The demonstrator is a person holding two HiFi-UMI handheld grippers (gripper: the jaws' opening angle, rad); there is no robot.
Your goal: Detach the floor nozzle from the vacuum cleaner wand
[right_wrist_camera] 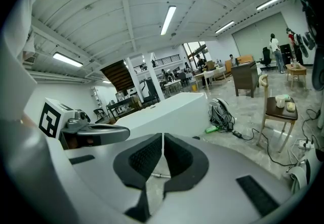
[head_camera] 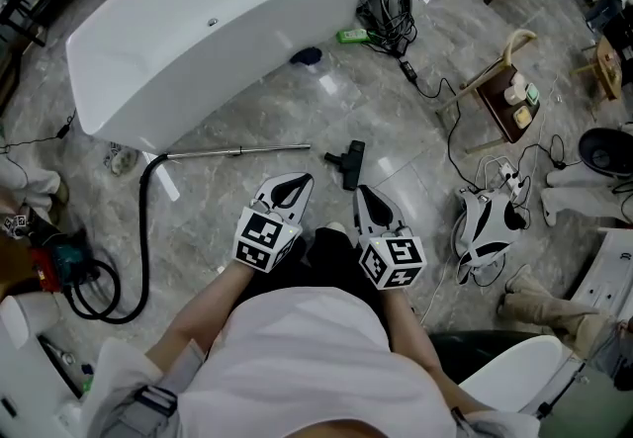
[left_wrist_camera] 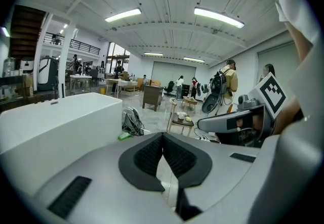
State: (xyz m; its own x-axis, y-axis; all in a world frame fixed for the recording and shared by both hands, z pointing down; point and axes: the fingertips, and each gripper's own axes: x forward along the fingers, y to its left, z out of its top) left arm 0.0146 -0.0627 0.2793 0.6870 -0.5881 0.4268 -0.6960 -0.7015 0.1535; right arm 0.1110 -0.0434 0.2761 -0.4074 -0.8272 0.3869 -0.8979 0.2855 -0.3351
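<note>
Near the centre of the head view, just above my two grippers, the black floor nozzle (head_camera: 347, 163) is lying on the grey stone floor (head_camera: 396, 110). The metal wand (head_camera: 237, 149) is stretching leftward from it toward the white bathtub (head_camera: 198, 21) in the upper left. Its black hose (head_camera: 146, 228) is curling down the left side of the frame. A small gap seems to be showing between the wand's tip and the nozzle, though at this size I am not managing to tell for sure. I am holding the left gripper (head_camera: 295, 185) at lower centre, its jaws pressed together on nothing. The right gripper (head_camera: 364, 197) is sitting just beside it, jaws likewise closed and empty. Both are hovering below the nozzle in the frame, gripping neither it nor the wand.
</note>
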